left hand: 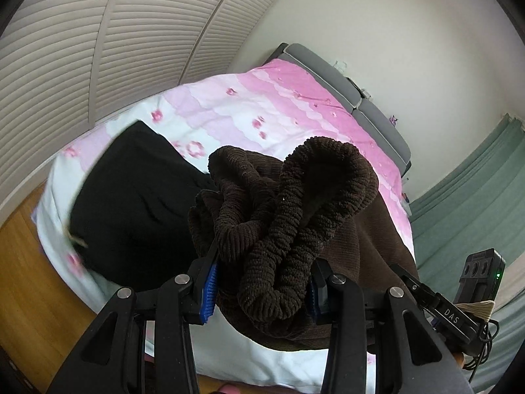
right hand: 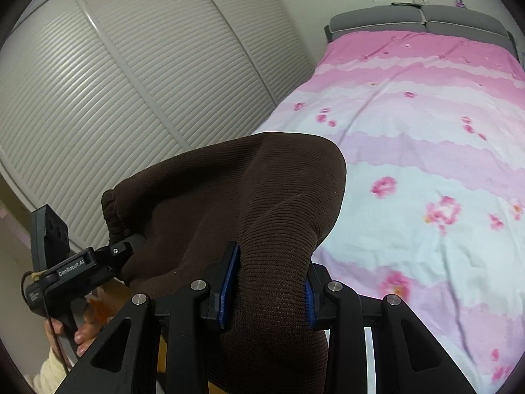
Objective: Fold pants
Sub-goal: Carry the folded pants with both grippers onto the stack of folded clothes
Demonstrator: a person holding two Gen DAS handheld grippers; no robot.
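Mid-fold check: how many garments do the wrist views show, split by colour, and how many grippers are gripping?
Brown ribbed knit pants: 1, held above the pink floral bedsheet
Black garment lying on the bed: 1
Grippers shut on the pants: 2, left gripper and right gripper
Total: 2 garments, 2 grippers

Left gripper (left hand: pixel 262 290) low centre of its frame, jaws clamped on bunched brown pants (left hand: pixel 282 216), right gripper (right hand: pixel 265 290) bottom centre, likewise clamped
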